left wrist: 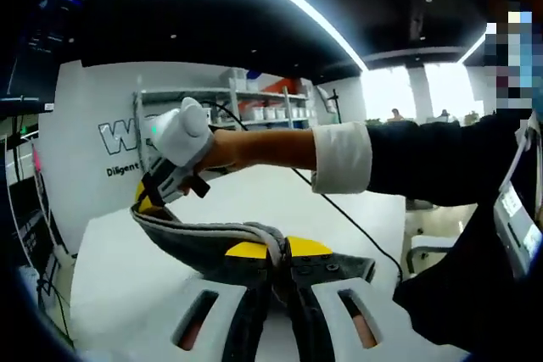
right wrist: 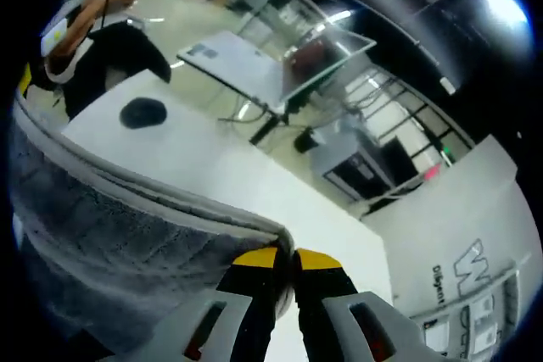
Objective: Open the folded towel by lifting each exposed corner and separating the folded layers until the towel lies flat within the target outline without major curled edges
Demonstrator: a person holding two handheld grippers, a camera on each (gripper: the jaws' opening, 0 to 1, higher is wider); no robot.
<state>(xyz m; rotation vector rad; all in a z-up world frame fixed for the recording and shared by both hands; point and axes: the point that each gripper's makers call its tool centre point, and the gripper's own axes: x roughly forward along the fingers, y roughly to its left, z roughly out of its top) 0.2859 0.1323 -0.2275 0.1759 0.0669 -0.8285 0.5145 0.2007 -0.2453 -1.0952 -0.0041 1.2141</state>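
Note:
A grey towel (left wrist: 199, 243) hangs stretched in the air above the white table (left wrist: 110, 260), held by its upper edge. My left gripper (left wrist: 280, 248) is shut on one end of that edge, yellow tips pressed together with cloth between them. In the left gripper view my right gripper (left wrist: 148, 197), held in a person's hand, pinches the far end. In the right gripper view the right gripper (right wrist: 286, 257) is shut on the towel (right wrist: 110, 235), whose hem runs away up-left to the left gripper (right wrist: 27, 79). The towel's lower part is hidden below both views.
A black cable (left wrist: 348, 219) trails over the table. A dark round object (right wrist: 142, 113) lies on the table (right wrist: 254, 184) near the person's dark sleeve (right wrist: 119, 52). Beyond stand shelves (left wrist: 254, 108), a lettered white wall (left wrist: 85, 133), another table (right wrist: 246, 65) and a cabinet (right wrist: 356, 171).

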